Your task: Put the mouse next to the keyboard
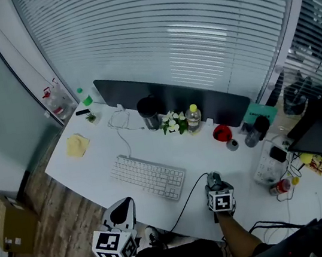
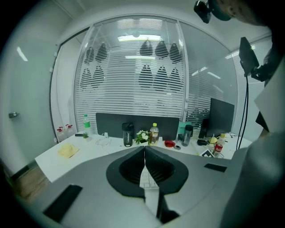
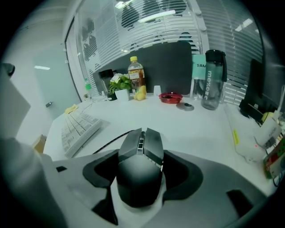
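**Grey mouse in the right-hand grip: placement beside the keyboard in hand**

1. Nearest the person, at the front edge of the desk, the left gripper is held idle. Its jaws are together at the tips with nothing between them.

2. The right gripper is over the desk to the right of the keyboard. Its jaws stand wide and are closed on the flanks of the mouse, which fills the gap between them.

3. The mouse is near the keyboard's right end and apart from it. It is at the desk surface or just above. I cannot tell whether it rests there.

4. Its long axis runs front to back along the line of the gripper. The nose, with the buttons and wheel, points away from the person towards the dark partition.

5. The cable leaves the nose and curves left, then back towards the desk's front edge.

6. Judgement: this is the set-down stage and the position already looks acceptable.

7. The next move calls for seating the mouse flat and opening the jaws evenly. The gripper should then draw straight back, so that neither the mouse nor its cable is dragged.

8. The bottle and flowers at the back of the desk are well clear.
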Tool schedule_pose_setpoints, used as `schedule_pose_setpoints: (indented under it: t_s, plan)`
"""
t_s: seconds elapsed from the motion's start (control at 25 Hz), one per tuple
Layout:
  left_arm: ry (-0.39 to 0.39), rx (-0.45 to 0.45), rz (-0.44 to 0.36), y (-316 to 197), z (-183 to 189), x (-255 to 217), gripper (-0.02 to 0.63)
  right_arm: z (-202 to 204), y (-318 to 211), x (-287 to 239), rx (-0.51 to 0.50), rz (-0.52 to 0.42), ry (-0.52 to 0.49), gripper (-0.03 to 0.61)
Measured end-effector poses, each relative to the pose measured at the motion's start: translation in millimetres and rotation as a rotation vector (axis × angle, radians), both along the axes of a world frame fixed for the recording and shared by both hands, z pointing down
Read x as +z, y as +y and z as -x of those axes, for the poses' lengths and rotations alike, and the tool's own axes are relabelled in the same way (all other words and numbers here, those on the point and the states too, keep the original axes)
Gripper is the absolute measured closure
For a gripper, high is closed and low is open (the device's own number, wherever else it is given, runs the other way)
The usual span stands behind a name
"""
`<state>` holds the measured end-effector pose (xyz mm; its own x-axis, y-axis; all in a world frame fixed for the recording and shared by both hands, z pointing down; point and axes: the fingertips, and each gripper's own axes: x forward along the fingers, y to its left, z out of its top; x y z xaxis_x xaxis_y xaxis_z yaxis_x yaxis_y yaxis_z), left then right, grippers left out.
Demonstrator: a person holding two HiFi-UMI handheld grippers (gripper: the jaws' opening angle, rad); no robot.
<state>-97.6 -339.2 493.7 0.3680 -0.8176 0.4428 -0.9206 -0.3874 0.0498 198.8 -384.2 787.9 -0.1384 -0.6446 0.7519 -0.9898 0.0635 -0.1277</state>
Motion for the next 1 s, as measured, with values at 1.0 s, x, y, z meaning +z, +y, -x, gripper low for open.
schedule_pose_setpoints:
  t_s: [1.0]
  plan:
    - [0.035, 0.043, -0.008, -2.7, 0.8, -1.9, 0.584, 1.0, 1.4, 6.8, -0.057, 0.029, 0.089, 0.202]
